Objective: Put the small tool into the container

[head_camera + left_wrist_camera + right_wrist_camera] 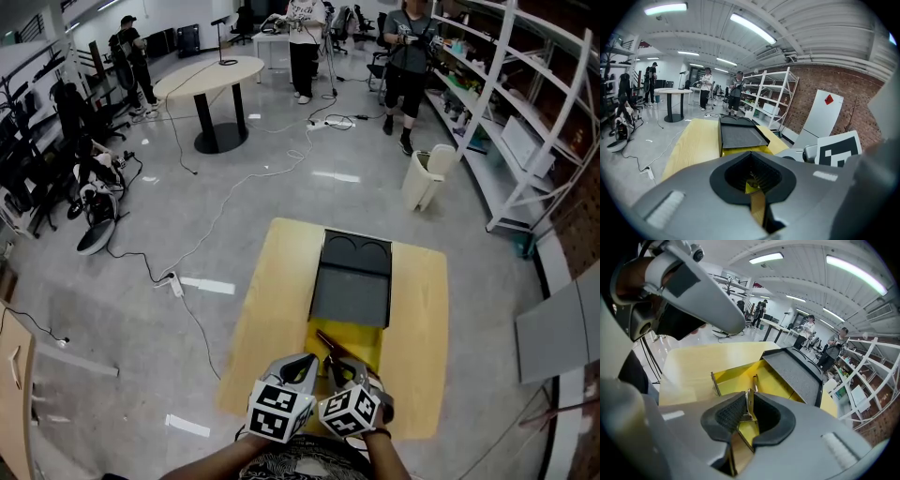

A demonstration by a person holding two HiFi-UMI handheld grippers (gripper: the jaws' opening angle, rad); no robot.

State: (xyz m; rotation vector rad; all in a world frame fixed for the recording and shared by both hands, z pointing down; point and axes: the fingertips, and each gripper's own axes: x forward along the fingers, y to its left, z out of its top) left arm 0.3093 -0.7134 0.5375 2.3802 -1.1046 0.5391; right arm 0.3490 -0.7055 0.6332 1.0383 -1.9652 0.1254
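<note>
Big workshop room with a grey polished floor and cables trailing across it.

Counted from the head view: one yellow wooden table, and on it one yellow container with one dark lid lying open to the far side. Also one small tool and two grippers. Far off: one round table, one white bin and three people standing. Left gripper and right gripper side by side at the table's near edge. Small tool held in the right one, reaching far and left over the container's near end.

From the left gripper view: jaws drawn close together with nothing between them. Container and open lid straight ahead. Right gripper's marker cube just to the right.

From the right gripper view: jaws clamped on the thin metal tool, its tip out over the container's yellow bottom. Lid beyond, to the far right. Left gripper looming close at the upper left.
</note>
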